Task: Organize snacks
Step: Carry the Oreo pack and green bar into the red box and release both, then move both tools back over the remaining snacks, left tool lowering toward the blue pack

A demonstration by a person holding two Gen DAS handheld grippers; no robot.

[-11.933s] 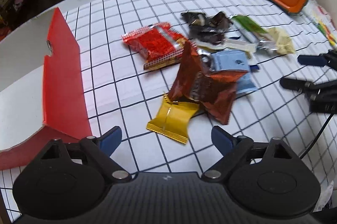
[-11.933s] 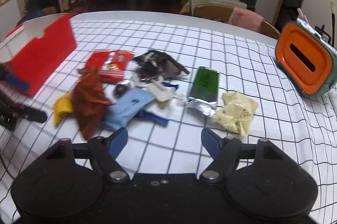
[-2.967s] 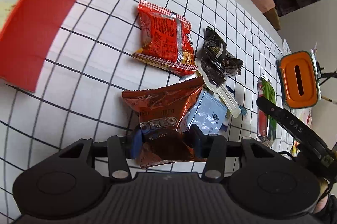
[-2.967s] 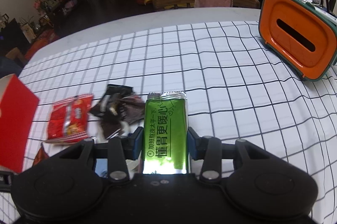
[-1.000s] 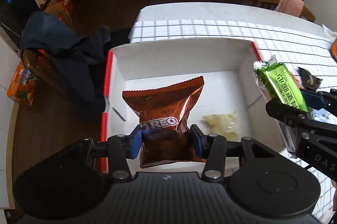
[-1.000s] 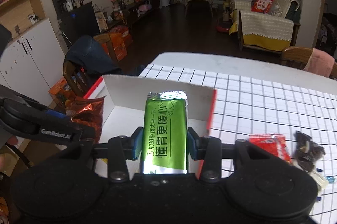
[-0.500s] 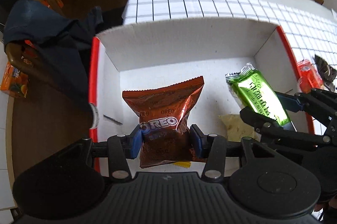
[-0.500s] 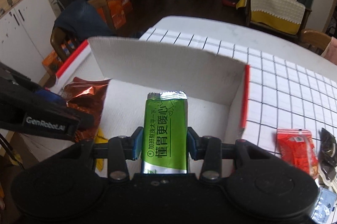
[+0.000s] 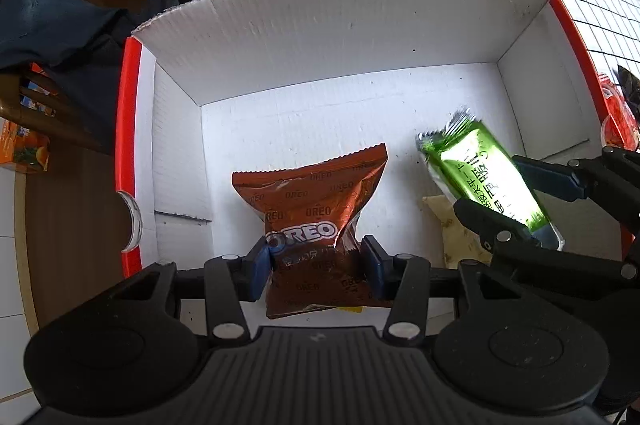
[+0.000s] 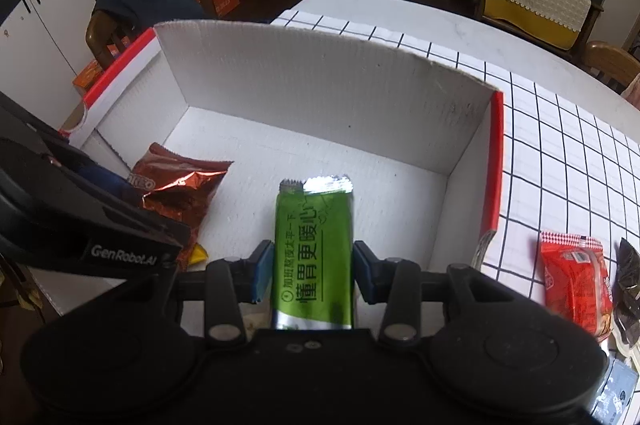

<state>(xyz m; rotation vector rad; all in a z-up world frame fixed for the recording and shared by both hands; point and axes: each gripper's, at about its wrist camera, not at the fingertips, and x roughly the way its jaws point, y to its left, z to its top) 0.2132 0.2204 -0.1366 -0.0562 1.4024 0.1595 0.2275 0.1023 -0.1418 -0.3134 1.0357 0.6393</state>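
Observation:
A red-rimmed white cardboard box fills both views. My left gripper points straight down into it, shut on a brown Oreo bag. To its right my right gripper is shut on a green snack bar, held tilted above the box floor. On the floor lie a pale yellow packet under the green bar and a yellow packet peeking out below the Oreo bag.
On the checked tablecloth right of the box lie a red snack pack, a dark wrapper and a light blue packet. A chair draped with dark cloth stands past the box's left side.
Both grippers have sunk deeper into the box with their snacks. The box walls now loom larger, and the green bar sits closer to the Oreo bag.

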